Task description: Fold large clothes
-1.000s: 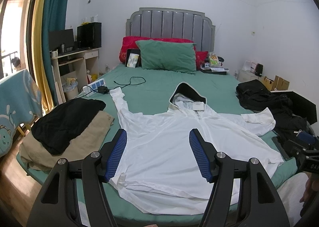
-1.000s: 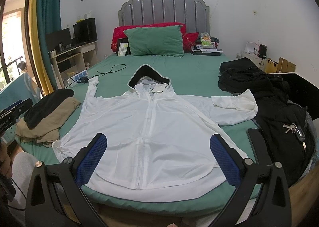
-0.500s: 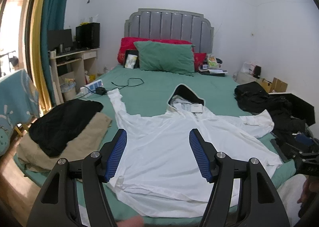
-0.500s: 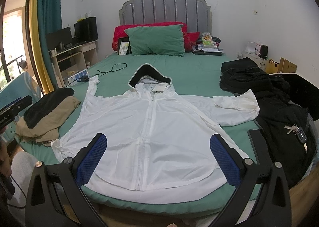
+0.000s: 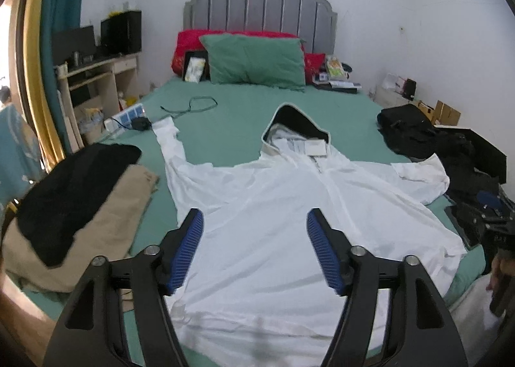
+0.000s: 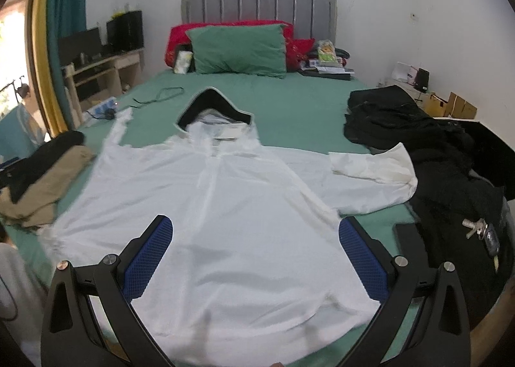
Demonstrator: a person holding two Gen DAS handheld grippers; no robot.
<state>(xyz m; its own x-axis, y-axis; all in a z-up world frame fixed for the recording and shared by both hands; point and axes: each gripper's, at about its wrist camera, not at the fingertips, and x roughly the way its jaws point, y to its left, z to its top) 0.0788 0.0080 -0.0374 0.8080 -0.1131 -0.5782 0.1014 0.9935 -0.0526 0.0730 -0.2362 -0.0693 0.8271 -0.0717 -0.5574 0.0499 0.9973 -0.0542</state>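
A white hooded zip jacket [image 5: 267, 225] lies flat, front up, on the green bed [image 5: 225, 128], hood toward the headboard. Its left sleeve stretches up-left; its right sleeve is folded back on itself at the right. It also shows in the right wrist view [image 6: 225, 215]. My left gripper [image 5: 254, 238] is open and empty, held above the jacket's lower left half. My right gripper [image 6: 256, 248] is open wide and empty, above the jacket's lower middle.
A folded black and tan clothes pile [image 5: 70, 206] lies at the bed's left edge. Black clothes and a bag with keys [image 6: 450, 174] lie on the right. Green pillow [image 5: 254, 61], cable [image 5: 190, 106] and power strip [image 5: 128, 114] lie farther up the bed.
Both grippers have moved forward and lower toward the jacket, which looks larger now. Both stay open; the jacket has not moved.
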